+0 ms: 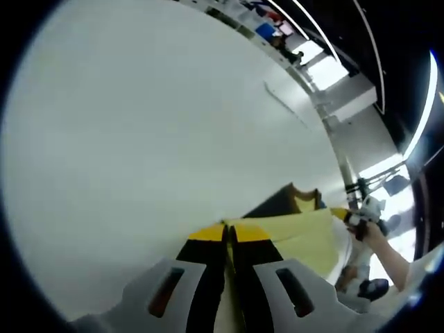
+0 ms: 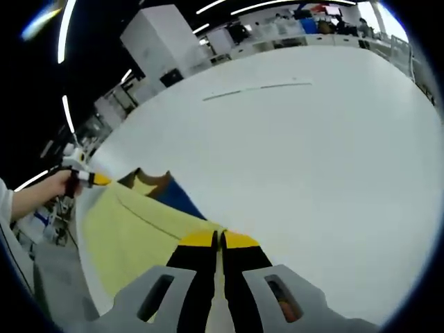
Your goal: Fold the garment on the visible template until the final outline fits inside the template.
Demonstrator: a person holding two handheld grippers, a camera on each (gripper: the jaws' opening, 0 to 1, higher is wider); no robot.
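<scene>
A pale yellow garment (image 1: 309,237) with a dark blue part and a brownish collar hangs stretched between my two grippers above a white table (image 1: 139,125). In the left gripper view my left gripper (image 1: 229,234) is shut on one edge of the cloth, while the right gripper (image 1: 352,218), in a person's hand, holds the far end. The right gripper view has my right gripper (image 2: 218,240) shut on the garment (image 2: 132,232), and the left gripper (image 2: 89,177) grips the opposite end. A thin grey line (image 2: 257,88) marks the tabletop (image 2: 312,159) farther out.
The same thin line (image 1: 284,104) lies toward the table's far edge. A white block-shaped cabinet (image 2: 156,35) and shelves with coloured items (image 2: 305,17) stand beyond the table. A person's hand and sleeve (image 2: 28,194) are at the left.
</scene>
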